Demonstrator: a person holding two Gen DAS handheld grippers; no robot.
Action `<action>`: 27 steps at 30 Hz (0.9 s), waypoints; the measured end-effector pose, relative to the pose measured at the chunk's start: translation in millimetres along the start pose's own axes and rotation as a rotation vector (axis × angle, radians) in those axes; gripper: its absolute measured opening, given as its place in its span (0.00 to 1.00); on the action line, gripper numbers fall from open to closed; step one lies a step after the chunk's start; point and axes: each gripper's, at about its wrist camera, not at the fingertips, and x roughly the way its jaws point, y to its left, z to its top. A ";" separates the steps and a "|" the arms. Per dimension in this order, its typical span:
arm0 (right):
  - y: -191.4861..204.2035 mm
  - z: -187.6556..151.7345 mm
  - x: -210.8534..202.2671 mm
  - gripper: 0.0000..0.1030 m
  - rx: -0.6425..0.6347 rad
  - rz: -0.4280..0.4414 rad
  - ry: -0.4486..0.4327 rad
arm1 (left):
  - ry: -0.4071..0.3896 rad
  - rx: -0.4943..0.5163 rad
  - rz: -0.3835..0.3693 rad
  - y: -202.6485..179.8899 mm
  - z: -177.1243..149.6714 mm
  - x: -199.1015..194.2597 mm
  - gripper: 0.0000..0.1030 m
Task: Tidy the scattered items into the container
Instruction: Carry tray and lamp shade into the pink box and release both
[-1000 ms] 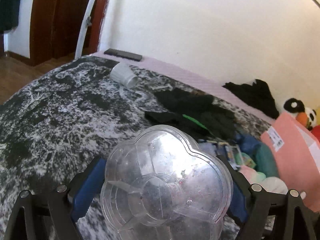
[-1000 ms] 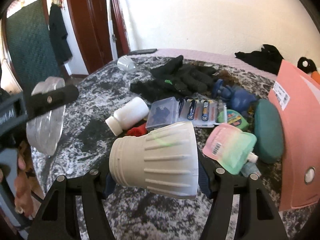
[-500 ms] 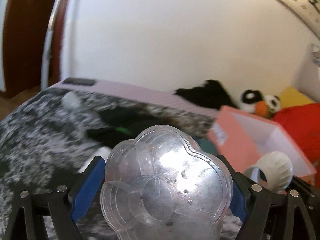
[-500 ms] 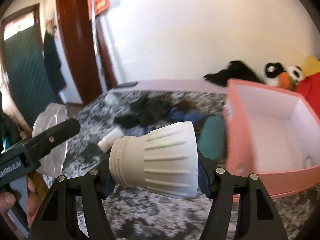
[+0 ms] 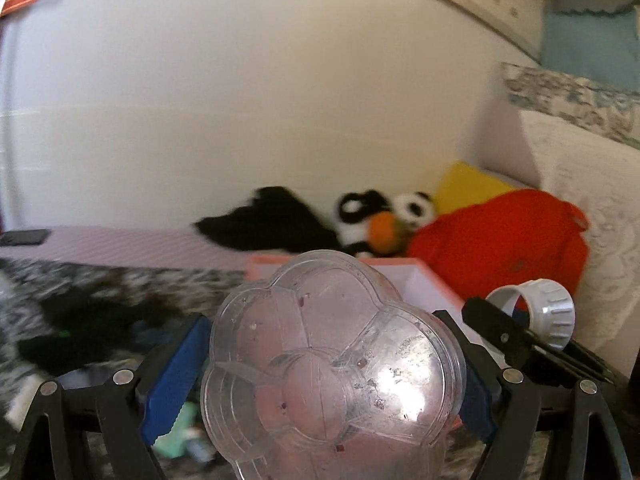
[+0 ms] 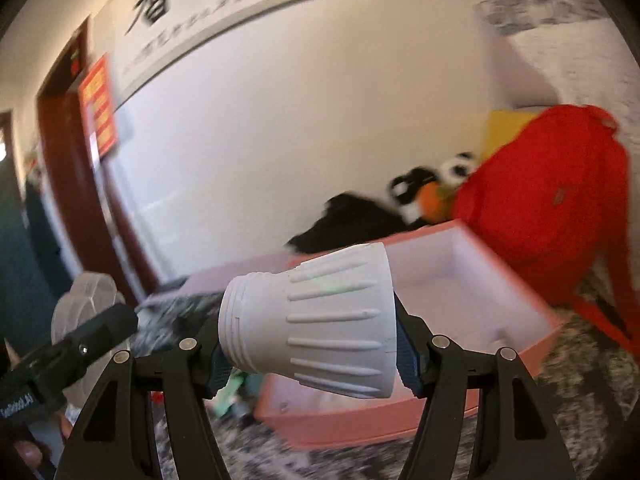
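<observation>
Both claws are loaded and carrying toward the pink box (image 6: 472, 280), which lies open on the patterned bed, so the step in hand looks like the delivery. The left claw (image 5: 332, 364) is clenched on a clear flower-shaped tray (image 5: 334, 364), held in front of the box's near corner. The right claw (image 6: 312, 344) grips a white ribbed cap (image 6: 320, 320) sideways, just short of the box's near wall (its inside looks bare). Next, each load needs bringing over the box's opening before the fingers part.
</observation>
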 end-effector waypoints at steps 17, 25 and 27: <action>-116.9 32.1 44.0 0.67 0.081 -0.187 0.018 | 0.111 0.117 0.006 -69.4 -7.9 117.0 0.88; -136.7 24.5 94.2 0.67 0.094 -0.226 0.120 | 0.163 0.124 0.029 -64.2 -16.3 151.9 0.88; -138.7 22.3 101.9 0.67 0.099 -0.230 0.139 | 0.183 0.120 0.023 -62.8 -18.3 159.5 0.88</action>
